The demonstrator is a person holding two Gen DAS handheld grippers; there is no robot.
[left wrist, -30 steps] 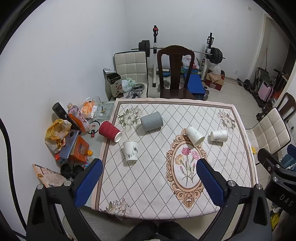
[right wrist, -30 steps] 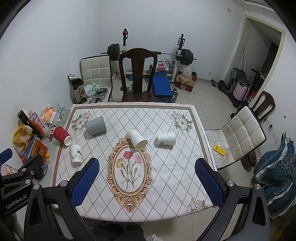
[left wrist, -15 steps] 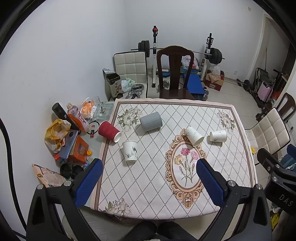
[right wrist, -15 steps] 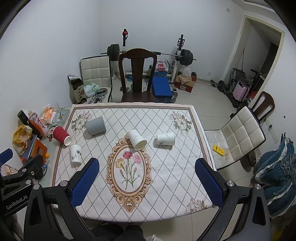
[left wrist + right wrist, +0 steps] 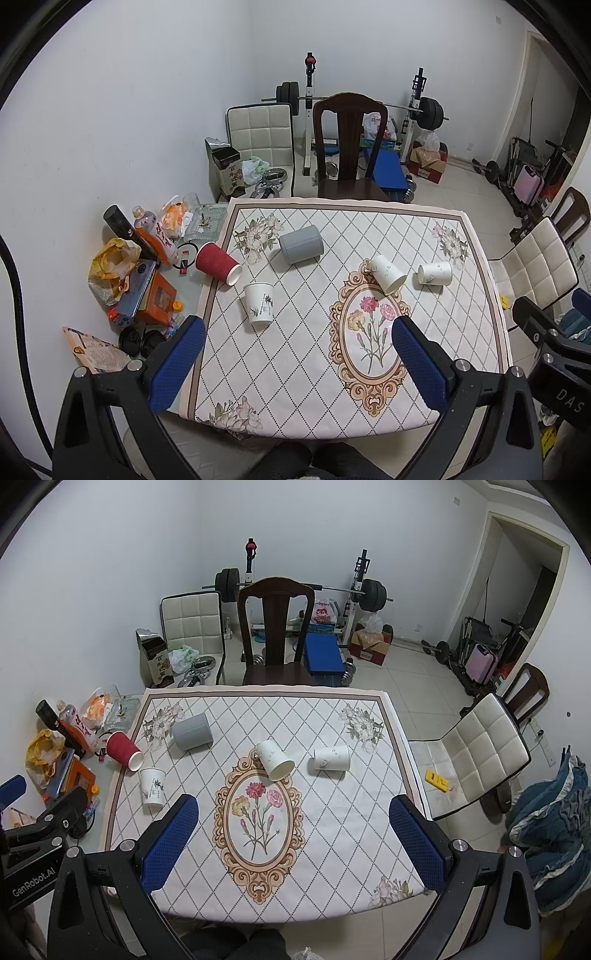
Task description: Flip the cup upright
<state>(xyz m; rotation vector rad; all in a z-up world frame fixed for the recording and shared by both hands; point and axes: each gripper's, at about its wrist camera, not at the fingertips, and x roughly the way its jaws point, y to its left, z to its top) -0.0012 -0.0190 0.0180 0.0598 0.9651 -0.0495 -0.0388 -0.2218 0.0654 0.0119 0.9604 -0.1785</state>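
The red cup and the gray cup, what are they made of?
The red cup looks like paper: its matte wall has wavy ripples and the inside at the mouth is white, like a takeaway coffee cup. The gray cup is harder to tell. It is smooth, matte and evenly gray with faint ribs, so probably plastic or silicone, possibly glazed ceramic.

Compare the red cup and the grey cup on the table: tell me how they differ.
The red cup has a ribbed wall and a white inside; the grey cup is smooth and plain. The red cup lies at the tablecloth's left edge, the grey cup further in, beside the flower print. The red cup's mouth points toward the camera, the grey cup's away. Both lie on their sides, neither held.
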